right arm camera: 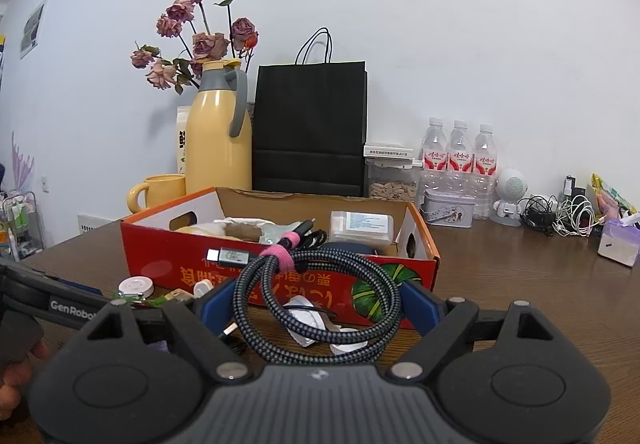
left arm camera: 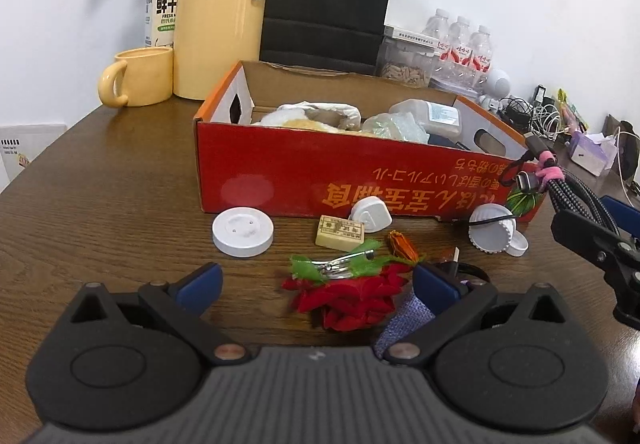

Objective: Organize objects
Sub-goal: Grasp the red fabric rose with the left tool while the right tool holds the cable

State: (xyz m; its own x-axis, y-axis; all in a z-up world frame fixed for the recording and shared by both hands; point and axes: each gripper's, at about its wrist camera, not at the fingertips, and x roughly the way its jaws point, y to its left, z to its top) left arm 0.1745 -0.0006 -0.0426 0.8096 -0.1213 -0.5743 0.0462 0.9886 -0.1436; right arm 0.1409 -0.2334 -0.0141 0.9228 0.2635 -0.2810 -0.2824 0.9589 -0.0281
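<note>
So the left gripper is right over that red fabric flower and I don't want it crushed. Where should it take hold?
Judging by how it lies, grip the red fabric flower by its metal clip and green leaves behind the petals, coming from above. The left gripper already straddles it with open fingers.

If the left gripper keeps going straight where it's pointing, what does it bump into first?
Probably the red fabric flower, lying on the table between the left gripper's open blue fingers. The red cardboard box stands farther behind; depth is hard to judge.
</note>
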